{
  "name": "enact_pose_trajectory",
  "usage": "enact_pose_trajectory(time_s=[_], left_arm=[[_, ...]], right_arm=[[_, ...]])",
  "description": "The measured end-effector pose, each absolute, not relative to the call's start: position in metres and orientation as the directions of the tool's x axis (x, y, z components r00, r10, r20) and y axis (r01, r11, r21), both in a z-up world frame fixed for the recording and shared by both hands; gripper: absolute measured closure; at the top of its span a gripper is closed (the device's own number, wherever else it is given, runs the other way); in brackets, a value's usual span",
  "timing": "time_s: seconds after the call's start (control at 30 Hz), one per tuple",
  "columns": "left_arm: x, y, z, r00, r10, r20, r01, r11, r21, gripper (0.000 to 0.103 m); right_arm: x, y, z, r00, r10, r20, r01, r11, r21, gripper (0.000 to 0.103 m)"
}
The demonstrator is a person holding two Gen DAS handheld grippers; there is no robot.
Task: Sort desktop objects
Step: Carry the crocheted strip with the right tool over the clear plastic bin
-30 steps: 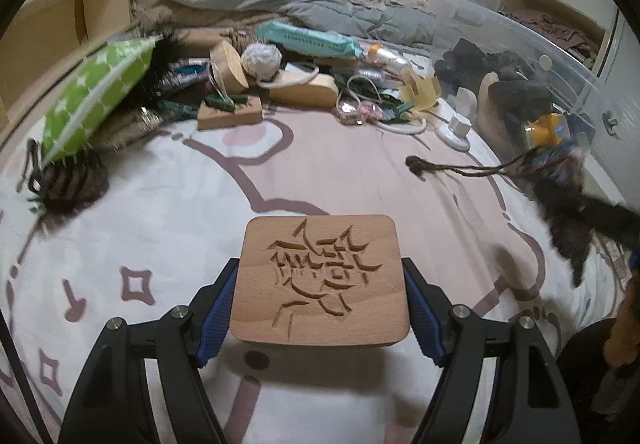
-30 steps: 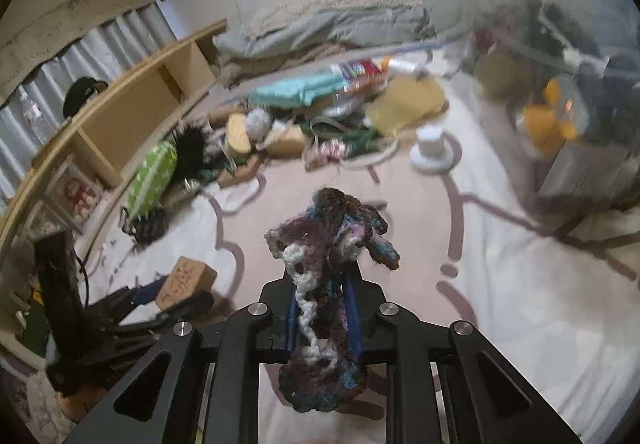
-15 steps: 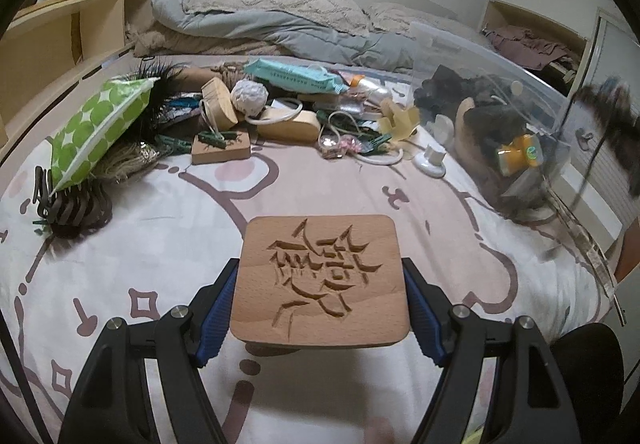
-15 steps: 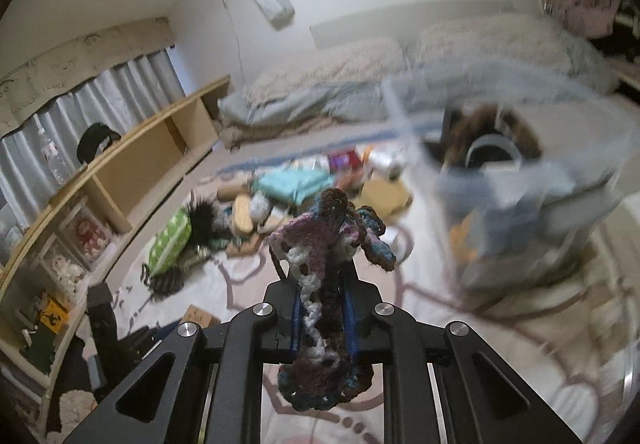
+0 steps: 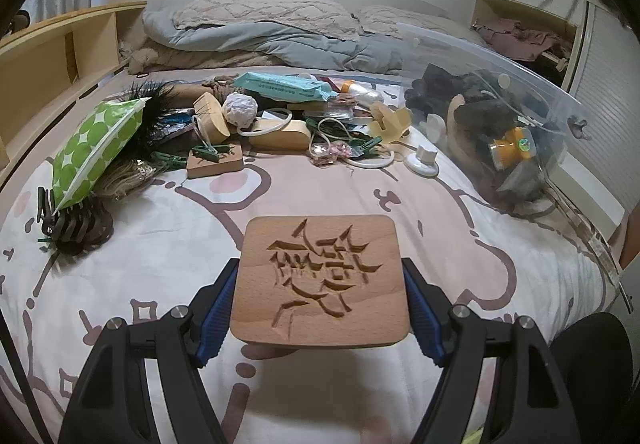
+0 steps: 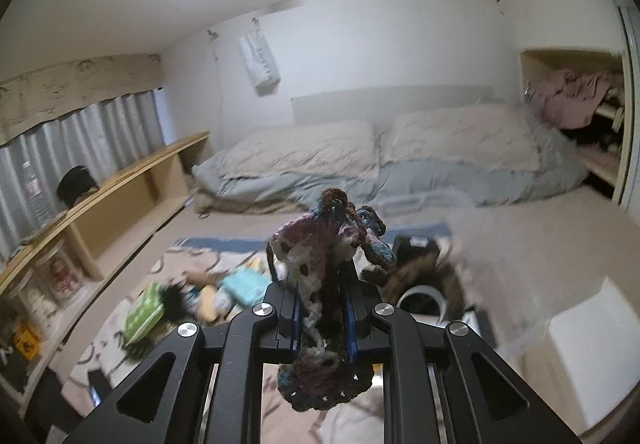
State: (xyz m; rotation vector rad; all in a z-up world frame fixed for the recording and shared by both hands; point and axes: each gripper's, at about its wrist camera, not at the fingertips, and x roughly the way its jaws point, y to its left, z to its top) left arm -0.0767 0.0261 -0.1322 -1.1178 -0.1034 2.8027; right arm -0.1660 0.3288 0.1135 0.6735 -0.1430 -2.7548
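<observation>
The left tongs [image 5: 322,296] point forward and steeply down over a bed, their black arms spread around a square wooden block [image 5: 322,280] and their blue pads pressed against its left and right edges, so the block is pinched flat and held clear above the patterned bed sheet [image 5: 160,244]. The block is pale beech-coloured with rounded corners, and its top face carries deep carved angular grooves that fan outward like a burst. Well ahead of the left tongs a heap of small things lies on the sheet: a green-and-white spotted pouch [image 5: 96,148] ahead to the left, a dark claw hair clip [image 5: 76,226] nearer on the left, a smaller wooden block [image 5: 216,162] with green pegs on it, a white ball of crumpled material [image 5: 240,110] and a teal packet [image 5: 284,86] farther off. Ahead to the right stands a clear plastic bin [image 5: 516,116], already holding dark items. The right tongs [image 6: 324,308] are raised high and point only gently downward, toward pillows and a grey-blue duvet [image 6: 360,184] at the far end of the bed. Their jaws are pressed nearly together on a crocheted yarn piece [image 6: 320,268], which is mottled maroon, teal, cream and brown; it stands up above the fingertips in a lumpy knot and hangs down below them in a lacy edge. The surroundings in this view are blurred.
</observation>
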Motion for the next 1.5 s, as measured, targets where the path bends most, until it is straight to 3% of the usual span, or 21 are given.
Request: enact_pose_trajectory(time_s=[0.27,0.8,1.03,1.2,1.43,1.5], left_arm=[[-0.079,0.030,-0.131,-0.720,0.163,-0.674,-0.108,-0.986,-0.124,0.027],[-0.090,0.033,-0.142,-0.671,0.193,-0.715,-0.124,-0.981,-0.149,0.027],[-0.097,0.026,-0.146,-0.654,0.217,-0.725,-0.124,-0.976,-0.180,0.027],[-0.103,0.020,-0.153,-0.628,0.229,-0.743,-0.105,-0.972,-0.211,0.027],[-0.105,0.018,-0.154,-0.628,0.237,-0.742,-0.104,-0.970,-0.222,0.027],[-0.105,0.018,-0.154,-0.628,0.236,-0.742,-0.101,-0.970,-0.222,0.027]], right_arm=[[-0.224,0.347,0.127,-0.859,-0.219,-0.463,0.166,-0.974,0.154,0.086],[-0.358,0.327,0.076,-0.787,-0.123,-0.604,0.090,-0.992,0.085,0.086],[-0.420,0.305,0.031,-0.670,-0.071,-0.739,0.075,-0.997,0.028,0.086],[-0.450,0.307,0.000,-0.543,-0.120,-0.831,0.063,-0.993,0.102,0.086],[-0.469,0.301,-0.025,-0.465,-0.093,-0.881,0.069,-0.995,0.068,0.085],[-0.470,0.303,-0.027,-0.466,-0.119,-0.877,0.066,-0.993,0.100,0.079]])
